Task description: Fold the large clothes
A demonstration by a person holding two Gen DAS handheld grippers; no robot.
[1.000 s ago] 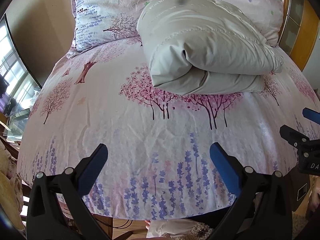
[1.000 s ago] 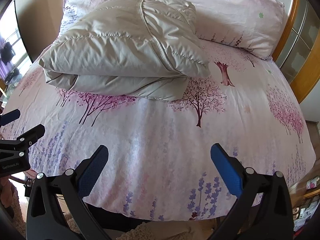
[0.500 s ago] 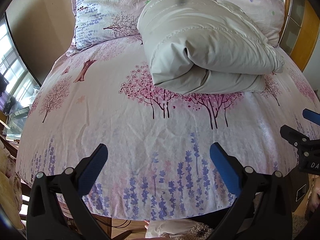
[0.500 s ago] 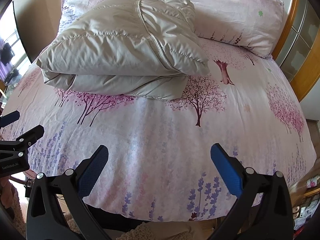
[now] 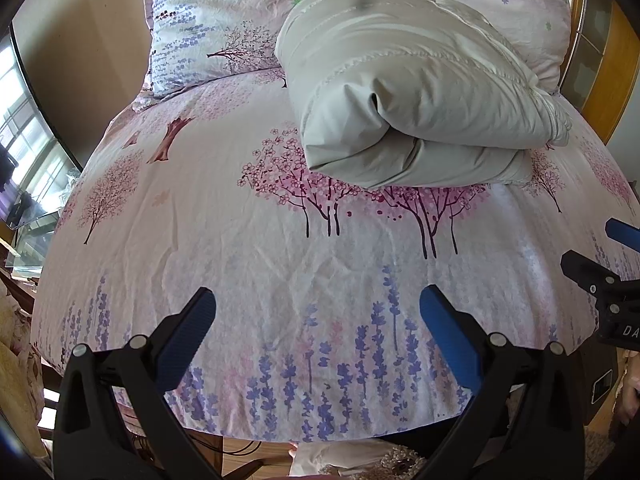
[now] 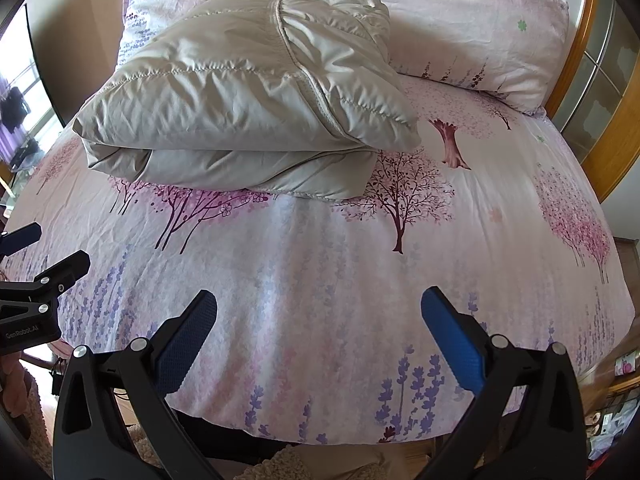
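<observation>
The padded grey jacket [image 5: 416, 92] lies folded in a thick bundle toward the bed's [image 5: 248, 240] head edge, against the pillows [image 6: 472, 28]. The left gripper [image 5: 318, 312] and right gripper [image 6: 319, 312] hover near the foot edge, jaws wide and empty. The fold looks finished; any tidying should press the loose lower layer gently.

I see a bed covered by a pale pink cotton sheet [image 5: 248, 248] printed with pink blossom trees and rows of purple lavender; light creases run across its near half. A folded beige quilted down jacket [image 5: 404, 96] lies directly on the sheet, and I take it as my landmark. It rests in stacked, puffy layers with stitched seams showing on top. Behind the jacket, toward the headboard, two pillows in matching floral covers lie on the bed: one [image 5: 208, 20] to its left, one [image 6: 472, 28] to its right, the jacket's far edge touching or overlapping both. The sheet in front of the jacket carries nothing.
</observation>
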